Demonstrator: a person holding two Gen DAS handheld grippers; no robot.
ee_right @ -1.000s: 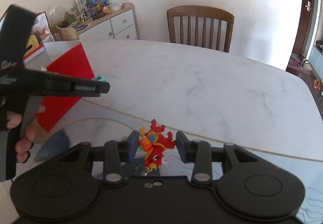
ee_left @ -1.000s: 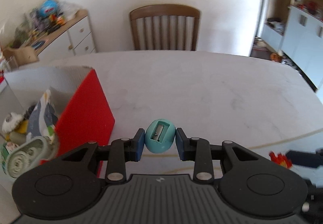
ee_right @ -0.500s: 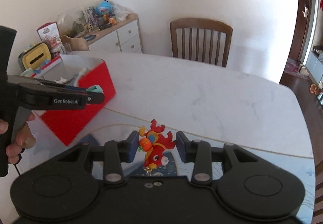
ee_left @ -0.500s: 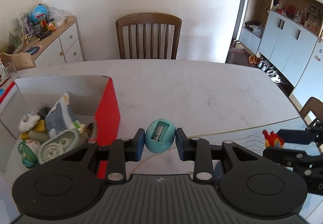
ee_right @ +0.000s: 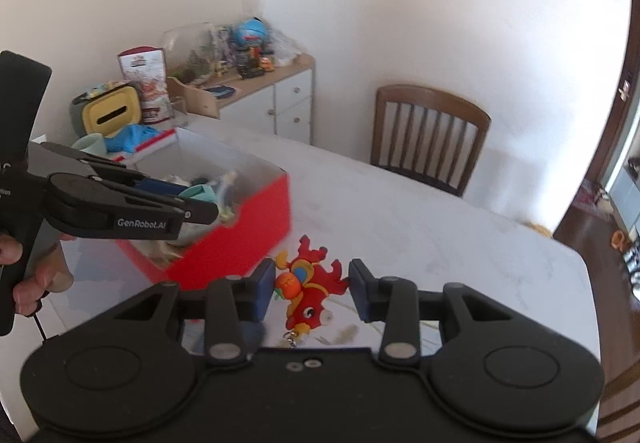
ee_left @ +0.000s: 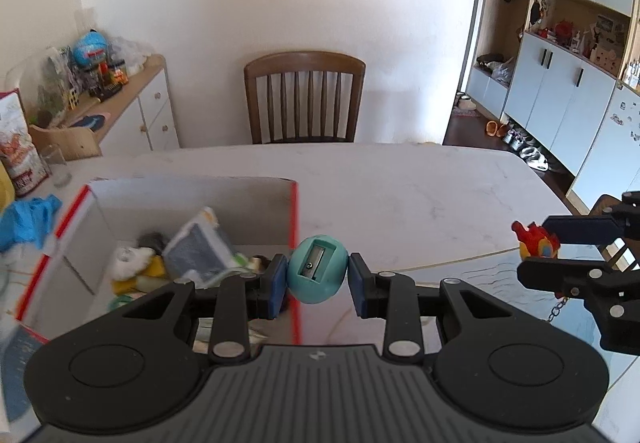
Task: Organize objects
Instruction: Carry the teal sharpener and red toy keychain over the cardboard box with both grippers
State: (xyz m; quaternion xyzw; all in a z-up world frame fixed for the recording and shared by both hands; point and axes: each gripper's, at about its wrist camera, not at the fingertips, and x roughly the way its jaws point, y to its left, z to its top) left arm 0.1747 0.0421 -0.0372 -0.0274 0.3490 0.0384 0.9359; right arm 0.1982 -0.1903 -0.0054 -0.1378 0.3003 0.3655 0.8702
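My left gripper (ee_left: 317,275) is shut on a teal egg-shaped pencil sharpener (ee_left: 317,269) and holds it above the right wall of the red box (ee_left: 295,219). The box is white inside and holds several small items. My right gripper (ee_right: 312,283) is shut on a red dragon keychain (ee_right: 308,289) and holds it above the table, right of the box (ee_right: 240,239). The right gripper also shows in the left wrist view (ee_left: 538,247), and the left gripper shows in the right wrist view (ee_right: 196,199) over the box.
The white marble table (ee_left: 400,195) stretches ahead. A wooden chair (ee_left: 304,99) stands at its far side. A sideboard (ee_left: 132,111) with clutter is at the back left. A blue cloth (ee_left: 28,223) and a glass (ee_left: 60,171) lie left of the box.
Both grippers have risen and moved left toward the box, each still holding its object. The left gripper now hangs over the box's right wall.
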